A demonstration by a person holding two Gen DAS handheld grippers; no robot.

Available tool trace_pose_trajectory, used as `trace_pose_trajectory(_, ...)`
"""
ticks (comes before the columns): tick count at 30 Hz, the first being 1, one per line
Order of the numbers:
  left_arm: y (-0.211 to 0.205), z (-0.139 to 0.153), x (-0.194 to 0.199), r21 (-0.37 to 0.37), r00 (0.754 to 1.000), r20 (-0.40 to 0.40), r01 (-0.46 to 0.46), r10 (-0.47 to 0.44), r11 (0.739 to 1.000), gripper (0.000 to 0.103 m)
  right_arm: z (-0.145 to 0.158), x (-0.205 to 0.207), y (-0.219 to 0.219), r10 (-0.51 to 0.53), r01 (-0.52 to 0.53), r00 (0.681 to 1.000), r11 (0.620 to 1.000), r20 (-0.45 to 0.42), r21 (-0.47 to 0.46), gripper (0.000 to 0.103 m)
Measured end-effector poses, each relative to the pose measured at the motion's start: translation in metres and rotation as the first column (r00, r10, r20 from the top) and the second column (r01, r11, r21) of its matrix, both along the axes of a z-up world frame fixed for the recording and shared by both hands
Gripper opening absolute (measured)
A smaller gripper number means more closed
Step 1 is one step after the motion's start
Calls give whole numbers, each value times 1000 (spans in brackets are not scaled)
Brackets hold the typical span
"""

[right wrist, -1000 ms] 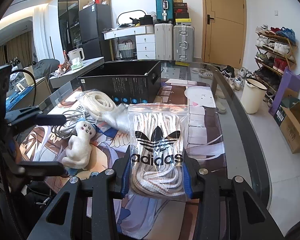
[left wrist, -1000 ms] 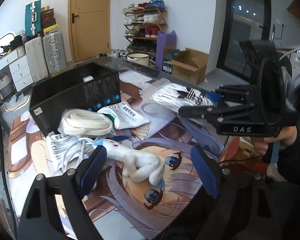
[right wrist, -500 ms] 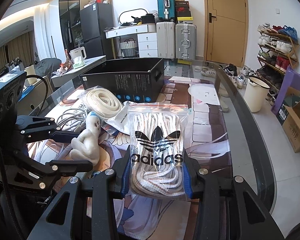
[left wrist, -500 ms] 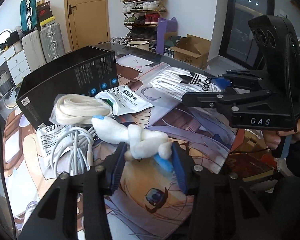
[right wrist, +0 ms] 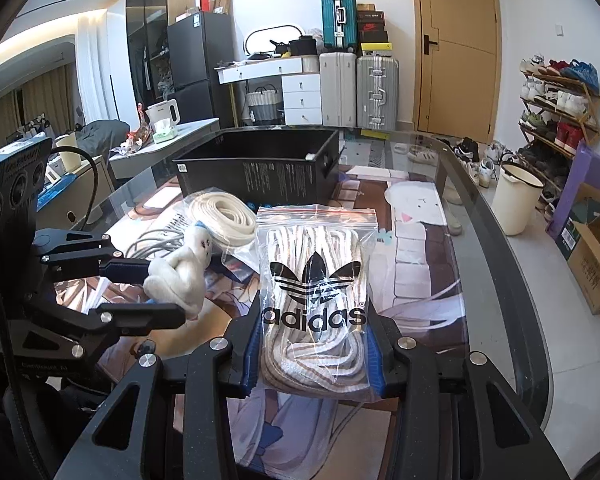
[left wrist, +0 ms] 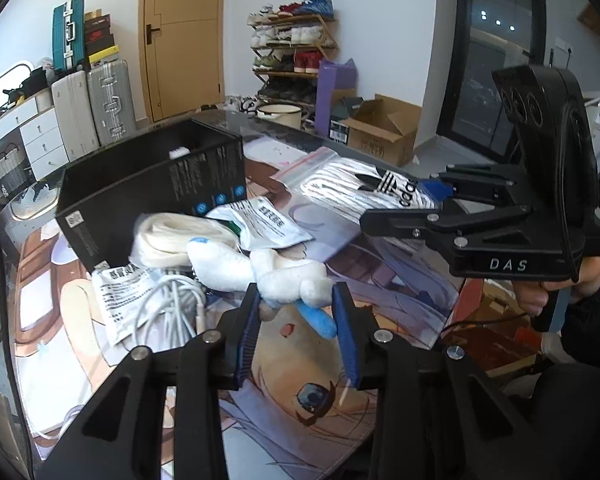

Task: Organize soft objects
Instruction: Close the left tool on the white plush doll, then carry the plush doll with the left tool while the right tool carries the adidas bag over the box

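My left gripper (left wrist: 296,316) is shut on a small white plush toy (left wrist: 268,276) with blue tips and holds it above the printed mat; the toy also shows in the right wrist view (right wrist: 180,268). My right gripper (right wrist: 314,350) is shut on a clear zip bag of striped laces marked adidas (right wrist: 314,280), also visible in the left wrist view (left wrist: 360,188). An open black box (right wrist: 256,172) stands at the back of the mat, also in the left wrist view (left wrist: 148,184).
A bagged coil of cream cord (left wrist: 168,240), white medicine sachets (left wrist: 260,222) and a tangle of white cable (left wrist: 168,312) lie on the anime-print mat (left wrist: 300,400) beside the box. The glass table edge (right wrist: 500,280) curves along the right.
My left gripper closed on the plush toy and lifted it off the mat, moving closer to the box. My right gripper keeps its hold on the lace bag, almost unmoved.
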State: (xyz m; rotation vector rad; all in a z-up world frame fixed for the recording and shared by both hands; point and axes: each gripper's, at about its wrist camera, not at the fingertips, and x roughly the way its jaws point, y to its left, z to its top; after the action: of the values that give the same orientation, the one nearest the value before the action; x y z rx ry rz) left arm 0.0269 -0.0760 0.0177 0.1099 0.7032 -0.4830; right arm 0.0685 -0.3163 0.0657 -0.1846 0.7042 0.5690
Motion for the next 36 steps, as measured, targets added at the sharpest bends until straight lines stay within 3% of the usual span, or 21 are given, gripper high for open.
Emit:
trace_pose_trajectory(20, 39, 30, -7, -92, 987, 102, -117, 126, 989, 33, 23, -10, 14, 49, -51, 996, 998, 67, 22, 42)
trace_pose_trajectory(36, 67, 66, 41, -118, 978, 125, -153, 168, 981, 33, 48, 38, 53, 87, -87, 996, 996, 3, -34, 42)
